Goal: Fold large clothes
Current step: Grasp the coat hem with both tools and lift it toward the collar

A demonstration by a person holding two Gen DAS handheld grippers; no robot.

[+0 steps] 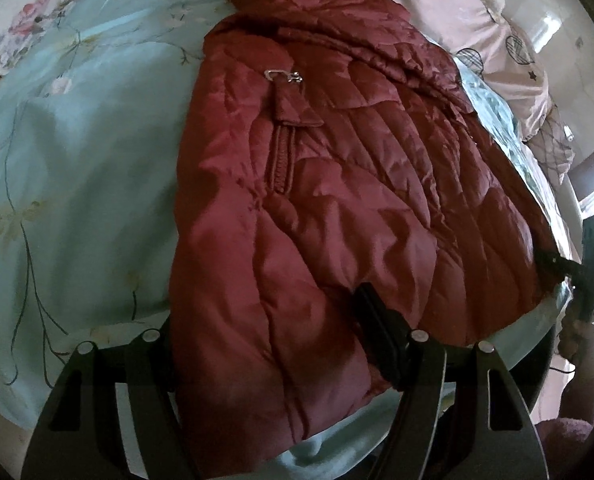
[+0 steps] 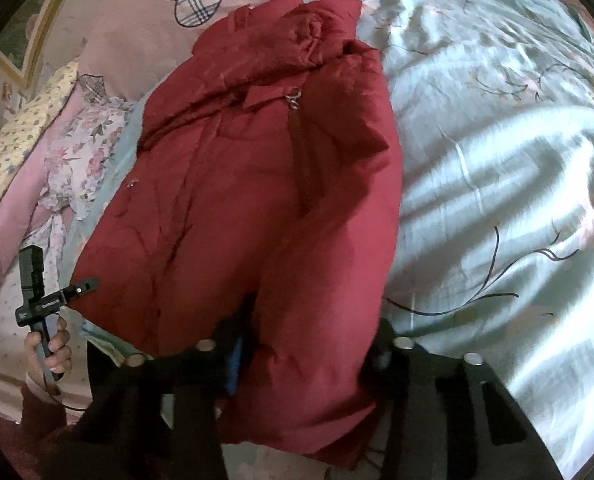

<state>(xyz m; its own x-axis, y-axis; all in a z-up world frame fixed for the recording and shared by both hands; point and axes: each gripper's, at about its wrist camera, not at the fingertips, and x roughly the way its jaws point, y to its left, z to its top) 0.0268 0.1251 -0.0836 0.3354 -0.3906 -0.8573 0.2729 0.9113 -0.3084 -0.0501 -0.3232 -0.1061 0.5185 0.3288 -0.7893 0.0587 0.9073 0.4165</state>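
A dark red quilted jacket (image 1: 337, 160) lies lengthwise on the bed, zipper up, collar at the far end. Its near hem fills my left gripper (image 1: 269, 316). The right finger (image 1: 373, 320) presses into the padding and the left finger is hidden behind the cloth. In the right wrist view the same jacket (image 2: 257, 200) bulges between the two dark fingers of my right gripper (image 2: 309, 332), which is shut on a thick fold of the hem. The left gripper (image 2: 83, 283) shows there at the jacket's other hem corner, held by a hand (image 2: 53, 348). The right gripper (image 1: 565, 266) appears small at the jacket's right edge.
The jacket rests on a light blue floral quilt (image 2: 497, 160) that spreads wide to one side. Pink bedding with plaid hearts (image 2: 117, 20) and a flowered pillow (image 2: 85, 152) lie past the collar. The bed's edge runs just below both grippers.
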